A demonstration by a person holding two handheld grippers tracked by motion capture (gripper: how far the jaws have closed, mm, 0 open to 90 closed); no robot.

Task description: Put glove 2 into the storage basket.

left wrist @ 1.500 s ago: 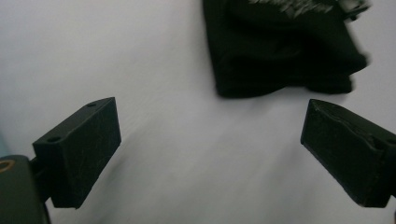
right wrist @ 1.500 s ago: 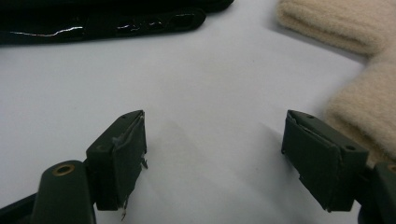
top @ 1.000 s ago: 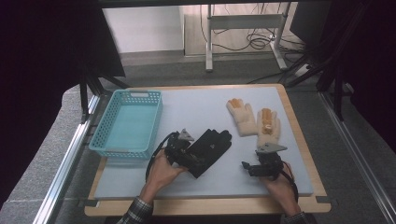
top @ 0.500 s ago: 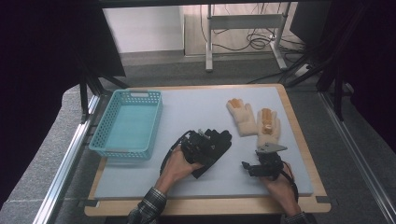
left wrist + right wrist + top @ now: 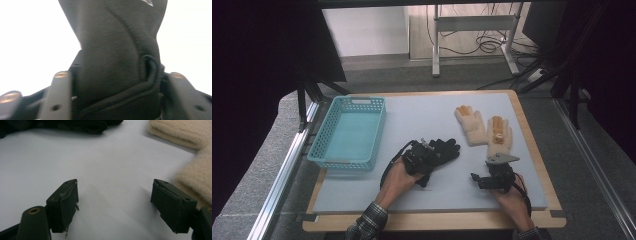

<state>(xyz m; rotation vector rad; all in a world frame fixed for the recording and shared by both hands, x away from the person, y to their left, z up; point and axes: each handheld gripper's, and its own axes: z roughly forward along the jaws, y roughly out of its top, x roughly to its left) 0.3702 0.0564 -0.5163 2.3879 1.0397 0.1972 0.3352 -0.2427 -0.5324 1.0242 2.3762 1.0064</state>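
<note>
A black glove [image 5: 443,148] lies mid-table on the pale mat, and my left gripper [image 5: 419,159] sits on its near end. In the left gripper view the dark knit of the black glove [image 5: 117,50] fills the gap. My left gripper [image 5: 117,75] has just been closing, and both jaws press on the bunched cuff. Two cream gloves [image 5: 472,122] [image 5: 499,134] lie flat at the right. My right gripper [image 5: 479,180] rests just in front of them, open. In the right gripper view my right gripper [image 5: 115,195] holds nothing, with a cream glove [image 5: 195,177] beside its right jaw.
A turquoise mesh basket [image 5: 379,131] stands at the left of the mat with nothing in it. The mat [image 5: 412,115] lies on a wooden board with a raised rim. A metal rail runs along the left side, and a desk frame with cables stands behind.
The left hand has shifted a little to the right onto the black glove, and its jaws have closed on the fabric. The right hand has kept still.
</note>
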